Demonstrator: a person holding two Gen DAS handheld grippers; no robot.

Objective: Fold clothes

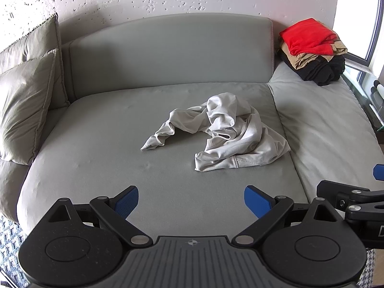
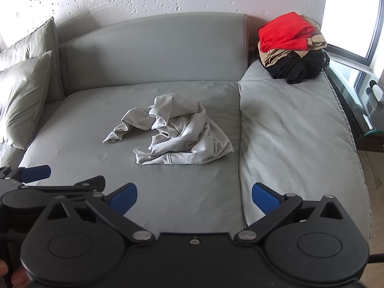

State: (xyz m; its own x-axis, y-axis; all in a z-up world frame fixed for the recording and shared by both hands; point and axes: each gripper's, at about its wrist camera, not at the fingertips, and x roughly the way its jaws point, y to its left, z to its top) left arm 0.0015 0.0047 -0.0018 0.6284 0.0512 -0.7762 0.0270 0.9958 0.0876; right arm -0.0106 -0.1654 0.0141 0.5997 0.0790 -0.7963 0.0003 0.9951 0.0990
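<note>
Now both grippers, left gripper [image 1: 191, 200] and right gripper [image 2: 194, 198], were held spread wide, empty. A crumpled pale grey garment [image 1: 228, 132] was left lying on the grey sofa [image 1: 96, 144].

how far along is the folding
Done, by the look of it: a stack of clothes, red on top of tan and black, sits at the sofa's far right corner. In hand: nothing; the left hand-held gripper and right hand-held gripper are both open and empty, short of the cloth. Left: the pale grey garment lies crumpled mid-sofa, not yet spread or folded.
</note>
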